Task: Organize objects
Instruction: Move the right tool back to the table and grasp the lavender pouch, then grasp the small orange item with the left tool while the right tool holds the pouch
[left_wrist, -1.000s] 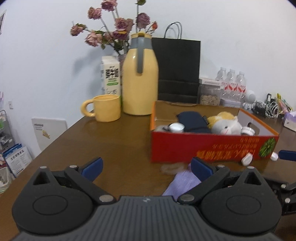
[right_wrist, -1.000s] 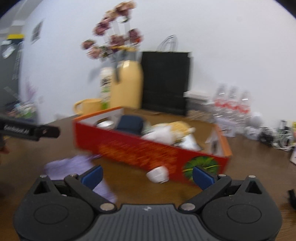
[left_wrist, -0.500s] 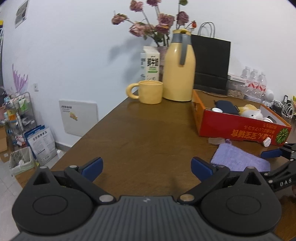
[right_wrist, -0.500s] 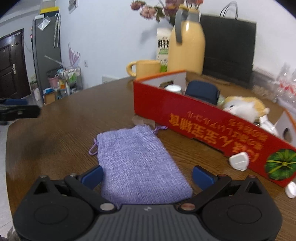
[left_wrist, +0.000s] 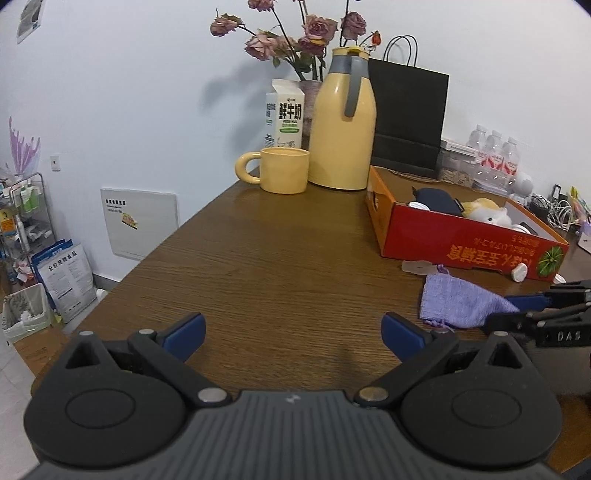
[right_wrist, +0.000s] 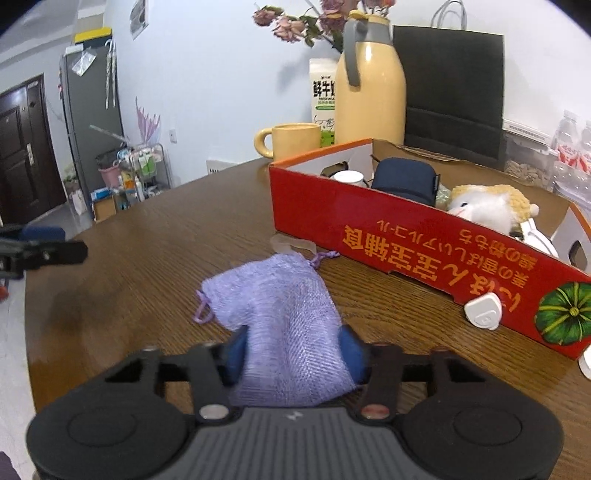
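One purple drawstring pouch (right_wrist: 280, 317), one red cardboard box (right_wrist: 424, 254), one yellow mug (left_wrist: 282, 170), one yellow thermos jug (left_wrist: 341, 122), one milk carton (left_wrist: 285, 118) and three water bottles (left_wrist: 495, 151) are counted.

Left gripper (left_wrist: 293, 334) spread wide above the brown worktop (left_wrist: 277, 258)

At right, the right gripper (left_wrist: 532, 306) closes its fingers on a purple pouch (left_wrist: 458, 304) lying near the red box (left_wrist: 461, 243); a yellow mug (left_wrist: 280, 170) and thermos (left_wrist: 341, 125) stand behind.

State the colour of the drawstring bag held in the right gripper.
Pale purple: the drawstring bag shows best in the right wrist view.
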